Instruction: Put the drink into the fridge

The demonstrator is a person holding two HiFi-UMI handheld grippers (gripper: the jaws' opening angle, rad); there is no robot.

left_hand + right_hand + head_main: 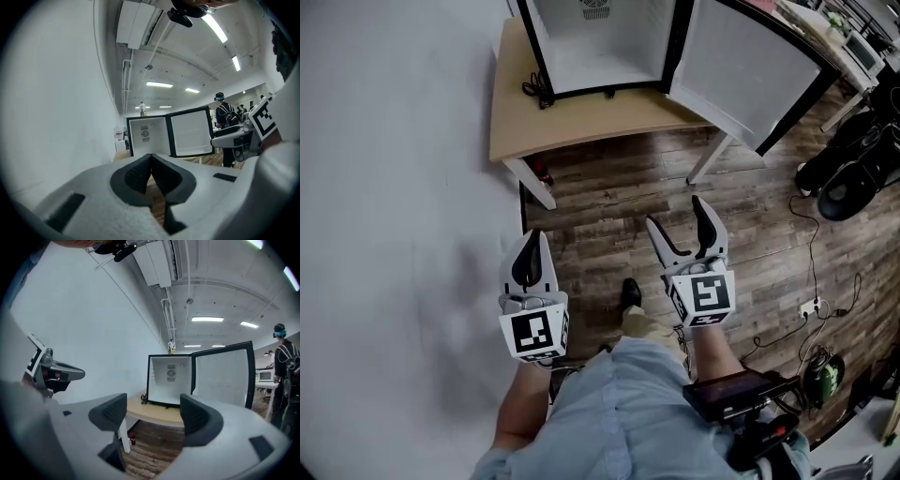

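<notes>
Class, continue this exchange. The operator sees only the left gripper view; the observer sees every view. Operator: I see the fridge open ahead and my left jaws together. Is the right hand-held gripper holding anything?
Observer: No. The right hand-held gripper has its jaws apart, with nothing between them.
Operator: Is any drink nearby?
Observer: The right gripper view shows a small bottle with red on it, standing on the floor beside the table leg. I cannot tell whether it is the drink.
Operator: Anything else down there?
Observer: In the head view, what looks like a white power strip lies on the floor at the right.
</notes>
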